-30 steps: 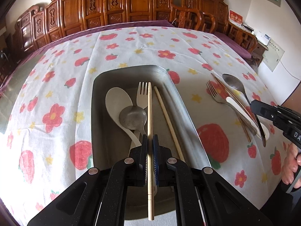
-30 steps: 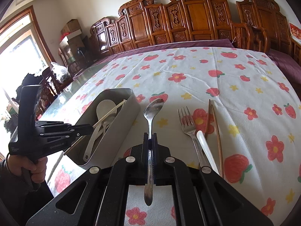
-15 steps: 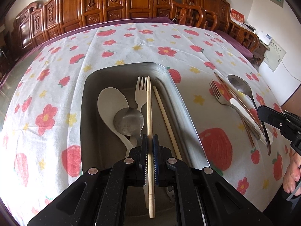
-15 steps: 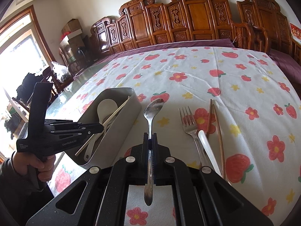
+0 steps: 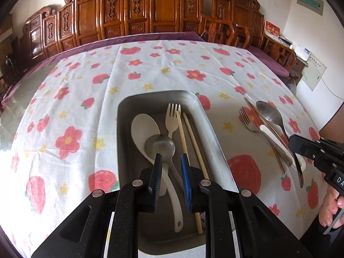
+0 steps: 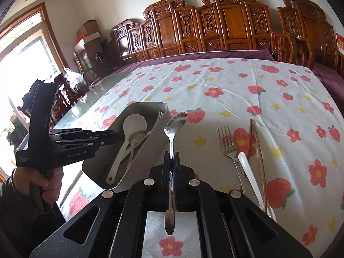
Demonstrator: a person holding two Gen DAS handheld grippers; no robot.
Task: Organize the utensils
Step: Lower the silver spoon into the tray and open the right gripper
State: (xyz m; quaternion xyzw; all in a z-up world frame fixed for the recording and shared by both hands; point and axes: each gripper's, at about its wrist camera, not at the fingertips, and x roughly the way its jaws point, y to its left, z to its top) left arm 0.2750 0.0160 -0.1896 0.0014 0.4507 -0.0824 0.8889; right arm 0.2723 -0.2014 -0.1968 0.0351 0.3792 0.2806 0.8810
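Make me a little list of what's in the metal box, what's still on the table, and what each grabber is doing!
In the metal tray: white spoon, metal spoon, white fork, two light chopsticks.
On the tablecloth: metal fork, white utensil handle, brown chopsticks.
Left gripper: over the tray, jaws opening, nothing gripped.
Right gripper: shut on a steel spoon, beside the tray.

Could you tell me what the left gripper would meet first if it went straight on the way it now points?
Most likely the metal spoon lying in the steel tray; the left gripper, opening and empty, aims at it, though depth is uncertain.
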